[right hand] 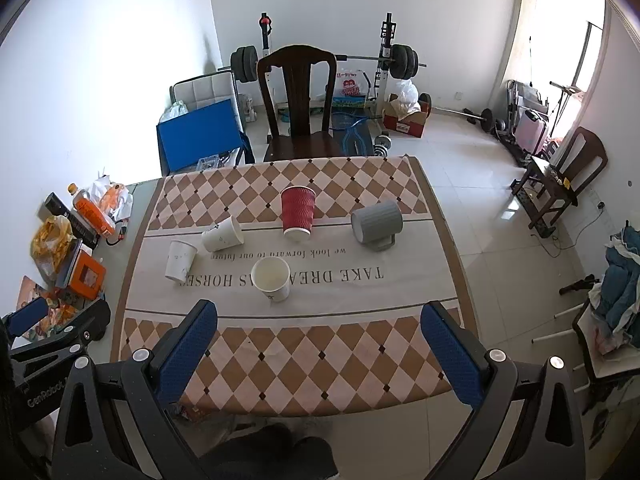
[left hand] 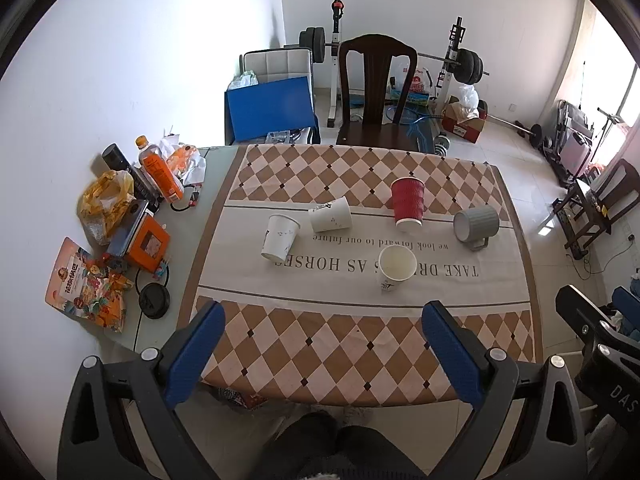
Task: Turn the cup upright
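Several cups sit on the checked tablecloth (left hand: 320,344). A white paper cup (left hand: 396,266) (right hand: 273,278) stands upright near the middle. A red ribbed cup (left hand: 407,202) (right hand: 297,210) stands upside down. A grey mug (left hand: 477,222) (right hand: 377,222) lies on its side at the right. Two white paper cups, one (left hand: 280,237) (right hand: 181,260) upside down and one (left hand: 330,214) (right hand: 222,234) on its side, are at the left. My left gripper (left hand: 322,316) is open and empty above the table's near edge. My right gripper (right hand: 320,316) is open and empty there too.
Clutter fills the table's left strip: an orange bottle (left hand: 158,170), a yellow bag (left hand: 105,196), an orange box (left hand: 146,244), snack packets (left hand: 86,284). A dark wooden chair (left hand: 376,88) stands behind the table, with a weight bench and barbell (left hand: 466,64) beyond.
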The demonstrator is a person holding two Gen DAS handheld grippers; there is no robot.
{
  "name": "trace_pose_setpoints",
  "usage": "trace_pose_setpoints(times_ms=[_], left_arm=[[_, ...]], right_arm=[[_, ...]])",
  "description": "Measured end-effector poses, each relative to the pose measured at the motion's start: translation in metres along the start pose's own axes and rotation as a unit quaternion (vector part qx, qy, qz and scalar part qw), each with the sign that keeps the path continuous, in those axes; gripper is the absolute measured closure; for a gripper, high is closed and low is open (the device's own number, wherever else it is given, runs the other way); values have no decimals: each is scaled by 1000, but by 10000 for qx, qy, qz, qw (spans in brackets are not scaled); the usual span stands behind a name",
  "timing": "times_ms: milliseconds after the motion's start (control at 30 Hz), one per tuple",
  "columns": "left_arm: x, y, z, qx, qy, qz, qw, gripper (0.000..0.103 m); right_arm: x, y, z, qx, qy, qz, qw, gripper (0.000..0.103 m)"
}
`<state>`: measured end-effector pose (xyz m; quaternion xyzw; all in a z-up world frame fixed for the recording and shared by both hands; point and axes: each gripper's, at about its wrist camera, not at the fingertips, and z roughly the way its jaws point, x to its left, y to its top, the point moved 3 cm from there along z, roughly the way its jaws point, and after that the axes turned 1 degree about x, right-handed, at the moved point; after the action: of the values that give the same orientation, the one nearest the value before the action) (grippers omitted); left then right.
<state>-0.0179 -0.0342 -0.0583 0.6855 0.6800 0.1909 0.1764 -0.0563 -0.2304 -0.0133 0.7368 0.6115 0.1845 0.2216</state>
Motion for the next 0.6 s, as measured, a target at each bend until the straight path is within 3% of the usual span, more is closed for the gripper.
trace_pose_setpoints(times_ms=[600], left_arm=[[-4, -2, 1, 7, 50, 22, 10000, 3]], right_arm=[[4, -3, 7, 49, 20, -63, 10000, 0]])
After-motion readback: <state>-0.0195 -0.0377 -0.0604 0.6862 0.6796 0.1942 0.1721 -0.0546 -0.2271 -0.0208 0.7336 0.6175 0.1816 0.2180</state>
